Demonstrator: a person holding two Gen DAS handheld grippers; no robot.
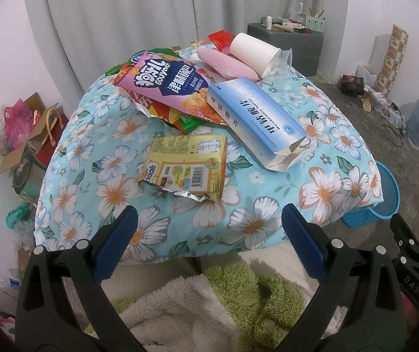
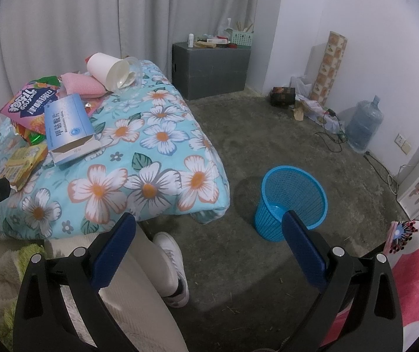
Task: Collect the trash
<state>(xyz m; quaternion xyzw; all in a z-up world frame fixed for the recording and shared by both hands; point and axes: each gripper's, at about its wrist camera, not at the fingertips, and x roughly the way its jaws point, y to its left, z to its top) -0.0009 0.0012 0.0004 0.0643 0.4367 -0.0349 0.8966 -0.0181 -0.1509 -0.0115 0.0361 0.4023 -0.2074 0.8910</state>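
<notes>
The trash lies in a loose pile on a flowered blanket (image 1: 268, 226), ahead of the left gripper (image 1: 209, 220). Closest to this gripper, just in front of its tips, is a yellow snack wrapper (image 1: 188, 167), torn open at its near end. Behind it, a little to the right, a long blue-and-white medicine box (image 1: 253, 120) lies flat with its near flap open. To the left of the box is a pink snack bag (image 1: 165, 85), resting on top of a green and red wrapper (image 1: 180, 123). Farther away are a pink sponge (image 1: 224, 64), a white paper cup (image 1: 253, 50) lying on its side, and a clear plastic cup (image 1: 285, 61) touching the mouth of the paper cup. A red wrapper (image 1: 219, 38) is at the far edge of the pile.

The left gripper has its jaws wide apart and holds nothing; it does not touch the blanket. The right gripper (image 2: 209, 226) is also wide apart and empty. It points at the concrete floor (image 2: 268, 135). A blue mesh basket (image 2: 291, 199) stands upright on the floor just ahead of its right finger, beside the corner of the blanket. The pile is far to this gripper's left. Below its left finger a white shoe (image 2: 171, 264) of the person shows.
</notes>
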